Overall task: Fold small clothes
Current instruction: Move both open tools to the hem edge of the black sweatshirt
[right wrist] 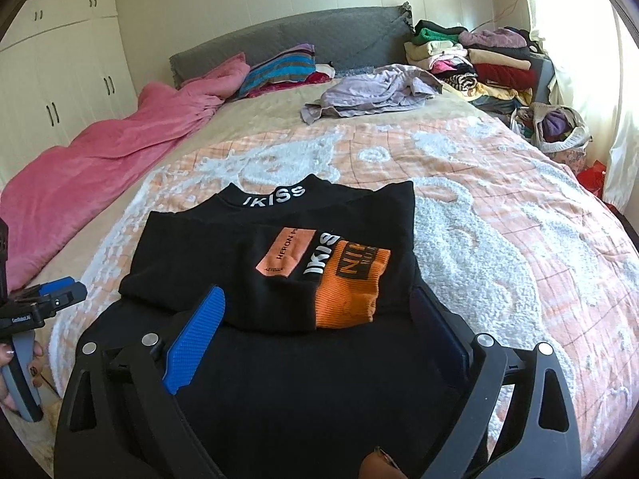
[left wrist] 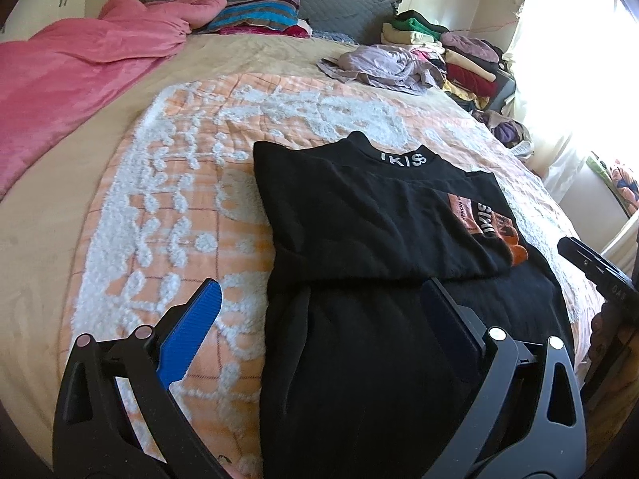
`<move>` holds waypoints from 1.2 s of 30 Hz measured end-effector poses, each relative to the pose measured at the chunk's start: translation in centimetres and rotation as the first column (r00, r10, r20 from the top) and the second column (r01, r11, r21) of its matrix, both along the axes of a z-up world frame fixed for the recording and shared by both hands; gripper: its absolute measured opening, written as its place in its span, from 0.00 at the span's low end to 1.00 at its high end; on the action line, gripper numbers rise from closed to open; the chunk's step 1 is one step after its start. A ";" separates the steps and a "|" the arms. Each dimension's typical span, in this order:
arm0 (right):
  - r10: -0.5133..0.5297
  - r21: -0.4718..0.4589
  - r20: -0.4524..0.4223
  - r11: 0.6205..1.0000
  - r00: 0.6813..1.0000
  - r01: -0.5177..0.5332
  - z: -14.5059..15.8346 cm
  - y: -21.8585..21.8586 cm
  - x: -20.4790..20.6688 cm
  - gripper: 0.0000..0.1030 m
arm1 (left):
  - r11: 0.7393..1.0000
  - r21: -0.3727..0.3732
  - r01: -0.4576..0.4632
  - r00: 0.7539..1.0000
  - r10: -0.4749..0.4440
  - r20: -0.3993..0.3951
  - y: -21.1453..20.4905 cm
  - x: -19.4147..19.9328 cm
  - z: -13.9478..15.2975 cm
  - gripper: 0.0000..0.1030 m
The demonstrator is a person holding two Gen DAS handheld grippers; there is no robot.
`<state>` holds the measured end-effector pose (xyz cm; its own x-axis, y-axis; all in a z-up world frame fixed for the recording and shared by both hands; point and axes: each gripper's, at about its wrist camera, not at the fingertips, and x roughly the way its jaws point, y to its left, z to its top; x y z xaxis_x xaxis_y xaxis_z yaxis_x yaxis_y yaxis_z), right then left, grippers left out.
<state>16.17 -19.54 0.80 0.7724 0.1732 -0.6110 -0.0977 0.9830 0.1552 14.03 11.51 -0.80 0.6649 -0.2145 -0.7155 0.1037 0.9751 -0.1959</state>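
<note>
Fold partway in on the black top (right wrist: pixel 279 263): it is lying on the patterned bedspread (right wrist: pixel 499 239), collar away from the grippers, sides and orange-cuffed sleeve (right wrist: pixel 347 291) already turned in, near half still lying unfolded. Left gripper (left wrist: pixel 319 319) and right gripper (right wrist: pixel 319 327) are both hanging over that near half, jaws spread wide, gripping nothing. Crumpled lilac garment (right wrist: pixel 371 92) farther up the bed is waiting, seemingly unfolded.
</note>
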 end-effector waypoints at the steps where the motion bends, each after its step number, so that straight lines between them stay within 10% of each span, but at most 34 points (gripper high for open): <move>1: 0.001 0.000 0.002 1.000 1.000 -0.001 0.1 -0.1 -0.2 0.91 | 1.000 0.001 -0.001 1.000 0.001 0.002 0.1 -0.3 0.1 0.91; 36: -0.012 0.019 0.031 1.000 0.999 0.011 1.4 -4.0 -6.9 0.91 | 0.995 0.063 -0.074 0.997 0.075 -0.011 1.1 -9.8 1.1 0.91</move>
<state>9.26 -23.59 2.17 0.7927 0.1757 -0.5838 -0.0916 0.9810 0.1709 4.21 12.65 0.26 0.6680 -0.1193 -0.7346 0.0282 0.9904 -0.1352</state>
